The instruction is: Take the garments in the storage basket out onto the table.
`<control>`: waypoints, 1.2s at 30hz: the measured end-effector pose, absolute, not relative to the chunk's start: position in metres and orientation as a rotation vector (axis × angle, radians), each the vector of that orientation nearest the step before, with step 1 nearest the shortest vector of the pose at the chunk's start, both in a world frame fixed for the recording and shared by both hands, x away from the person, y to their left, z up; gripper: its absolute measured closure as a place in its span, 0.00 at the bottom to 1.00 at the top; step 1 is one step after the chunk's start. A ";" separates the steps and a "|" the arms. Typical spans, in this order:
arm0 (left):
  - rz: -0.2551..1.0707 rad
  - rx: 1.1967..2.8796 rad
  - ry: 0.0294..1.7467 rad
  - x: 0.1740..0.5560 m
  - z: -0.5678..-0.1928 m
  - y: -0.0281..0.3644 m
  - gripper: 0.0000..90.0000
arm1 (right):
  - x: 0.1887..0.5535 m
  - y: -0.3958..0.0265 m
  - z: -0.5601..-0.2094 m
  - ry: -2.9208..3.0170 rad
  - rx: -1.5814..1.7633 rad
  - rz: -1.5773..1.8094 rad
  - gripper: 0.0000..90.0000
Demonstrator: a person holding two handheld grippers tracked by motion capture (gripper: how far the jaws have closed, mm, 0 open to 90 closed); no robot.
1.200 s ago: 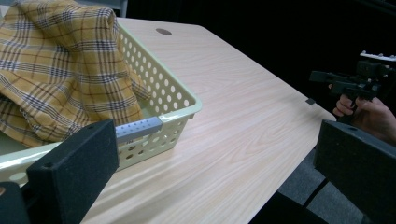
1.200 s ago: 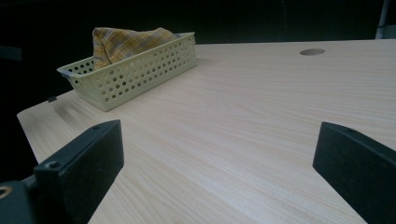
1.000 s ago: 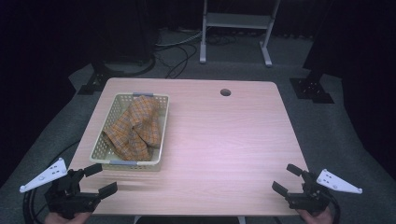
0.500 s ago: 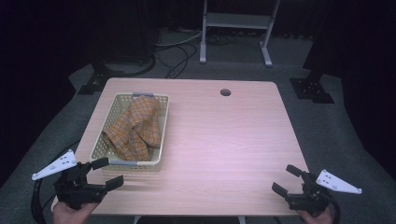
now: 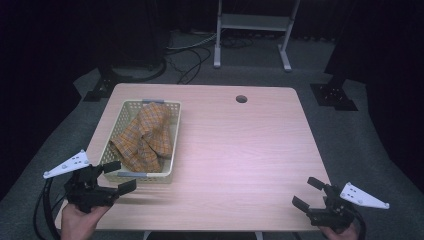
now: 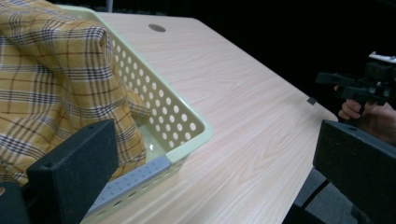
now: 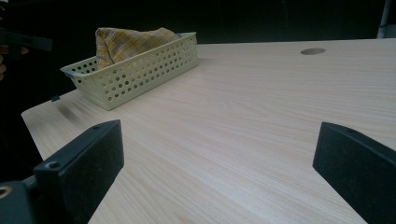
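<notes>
High view: left hand-held gripper (image 5: 116,177) at lower left of frame, jaws apart, nothing between them, tips just short of the near end of the basket (image 5: 170,145). Probable aim: the plaid cloth (image 5: 142,137), bunched inside the basket and heaped above its rim. Cloth untouched so far.

Left gripper view: cloth (image 6: 51,84) at upper left, basket's near corner (image 6: 187,140) mid-frame, one jaw overlapping the cloth in the picture; contact cannot be told. Approach over the low near wall looks sensible, since the fabric peaks above the rim and offers a fold to pinch.

Right hand-held gripper (image 5: 312,194) at lower right of high view, jaws apart, empty, well apart from the basket; likely parked clear until needed.

Right gripper view: basket (image 7: 140,70) at upper left, bare bench (image 7: 243,116) across the middle.

Room: bench (image 5: 240,150) open from centre to right edge, only a cable hole (image 5: 241,99) at upper centre. Basket lies near the left bench edge, so little margin on that side.
</notes>
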State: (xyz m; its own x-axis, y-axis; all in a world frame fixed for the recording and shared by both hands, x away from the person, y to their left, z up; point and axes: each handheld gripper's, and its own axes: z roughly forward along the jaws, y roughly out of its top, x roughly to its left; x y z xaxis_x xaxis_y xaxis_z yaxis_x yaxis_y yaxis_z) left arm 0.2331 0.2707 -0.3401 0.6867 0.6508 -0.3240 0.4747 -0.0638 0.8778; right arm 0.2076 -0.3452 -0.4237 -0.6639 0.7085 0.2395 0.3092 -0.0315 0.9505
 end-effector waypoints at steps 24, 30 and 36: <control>0.154 1.744 0.906 0.266 -0.332 0.269 0.00 | 0.206 -0.342 -0.423 1.942 1.059 1.744 0.02; 0.147 1.747 0.911 0.274 -0.331 0.267 0.00 | 0.206 -0.344 -0.422 1.938 1.060 1.742 0.02; 0.150 1.753 0.931 0.282 -0.332 0.267 0.00 | 0.205 -0.345 -0.422 1.936 1.057 1.741 0.02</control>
